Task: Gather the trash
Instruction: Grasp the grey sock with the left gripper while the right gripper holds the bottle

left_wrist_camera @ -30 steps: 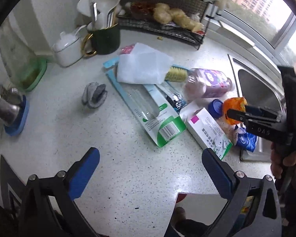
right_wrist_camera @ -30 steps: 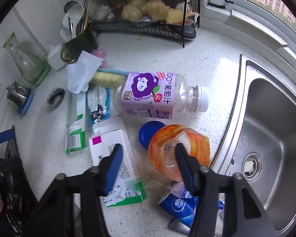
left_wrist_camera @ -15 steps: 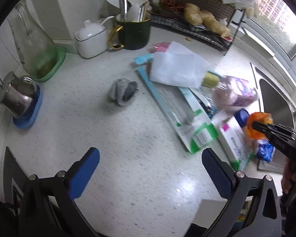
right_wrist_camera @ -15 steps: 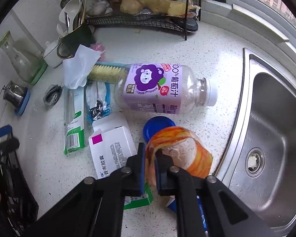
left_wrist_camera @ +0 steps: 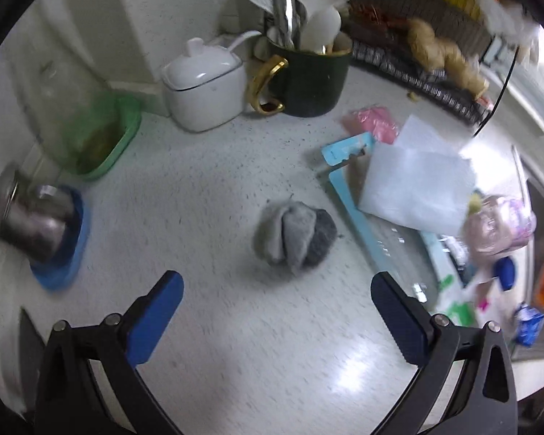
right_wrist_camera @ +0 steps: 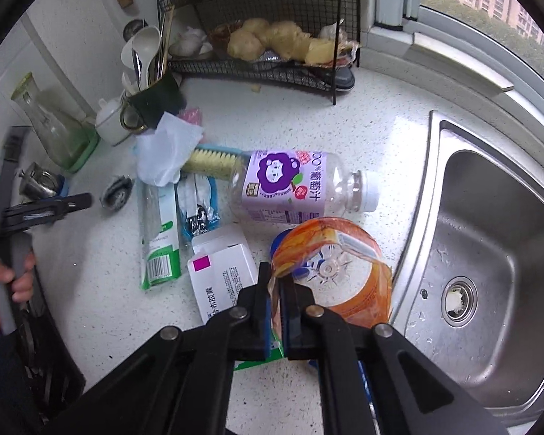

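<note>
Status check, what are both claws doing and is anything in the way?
Right claw shut on orange plastic bottle. Left claw open, empty, above grey rag. Purple juice bottle lies just behind.

Crumpled orange plastic bottle [right_wrist_camera: 330, 272] (clear base showing) beside the sink [right_wrist_camera: 489, 239].

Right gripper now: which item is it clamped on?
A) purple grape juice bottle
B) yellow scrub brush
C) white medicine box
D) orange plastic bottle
D: the right gripper is pinched shut on the crumpled edge of the orange plastic bottle, while the juice bottle, box and brush lie untouched on the counter.
</note>
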`<state>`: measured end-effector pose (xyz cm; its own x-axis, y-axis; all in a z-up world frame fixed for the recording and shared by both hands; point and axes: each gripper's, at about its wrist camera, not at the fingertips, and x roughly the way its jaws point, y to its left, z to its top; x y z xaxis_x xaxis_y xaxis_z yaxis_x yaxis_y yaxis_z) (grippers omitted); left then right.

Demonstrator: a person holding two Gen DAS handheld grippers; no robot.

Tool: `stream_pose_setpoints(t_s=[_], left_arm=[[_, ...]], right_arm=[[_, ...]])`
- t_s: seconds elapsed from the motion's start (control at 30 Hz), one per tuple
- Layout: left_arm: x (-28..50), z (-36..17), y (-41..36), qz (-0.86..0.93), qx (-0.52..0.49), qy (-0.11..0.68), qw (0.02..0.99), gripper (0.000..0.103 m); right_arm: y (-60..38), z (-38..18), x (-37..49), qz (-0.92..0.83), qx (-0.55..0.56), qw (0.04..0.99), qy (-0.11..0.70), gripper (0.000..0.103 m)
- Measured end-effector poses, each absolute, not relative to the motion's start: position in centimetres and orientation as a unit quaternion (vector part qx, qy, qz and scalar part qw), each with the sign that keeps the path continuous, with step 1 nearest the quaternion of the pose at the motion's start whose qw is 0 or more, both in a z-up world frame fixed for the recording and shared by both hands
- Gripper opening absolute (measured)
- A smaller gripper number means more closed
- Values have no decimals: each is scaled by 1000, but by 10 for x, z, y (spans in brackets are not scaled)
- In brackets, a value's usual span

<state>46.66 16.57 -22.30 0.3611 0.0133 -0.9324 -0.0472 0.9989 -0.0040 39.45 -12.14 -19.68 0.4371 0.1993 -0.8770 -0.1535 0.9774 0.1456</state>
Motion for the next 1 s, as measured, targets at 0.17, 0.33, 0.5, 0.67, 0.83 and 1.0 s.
stream_pose_setpoints(t_s=[0.17, 0.33, 0.5, 0.67, 0.83, 1.0], left_arm=[[488, -243, 164, 13, 4, 577, 817, 103], [501, -254, 171, 24, -3, 583, 812, 103], [510, -266, 176, 16, -2, 591, 806, 103], [516, -272, 177, 11, 1, 595, 804, 98], [519, -276, 169, -8, -16, 598, 801, 71], [517, -274, 160, -22, -13, 593, 805, 46]], right_arm=[[-127, -181, 389, 97, 38, 854, 510, 3], [-127, -172, 385, 85, 26, 859, 504, 3], [-125, -172, 382, 89, 29, 858, 506, 3], [-120, -167, 375, 87, 11, 860, 502, 3], [-123, -165, 371, 90, 18, 860, 502, 3], [-128, -160, 367, 82, 26, 863, 497, 3]])
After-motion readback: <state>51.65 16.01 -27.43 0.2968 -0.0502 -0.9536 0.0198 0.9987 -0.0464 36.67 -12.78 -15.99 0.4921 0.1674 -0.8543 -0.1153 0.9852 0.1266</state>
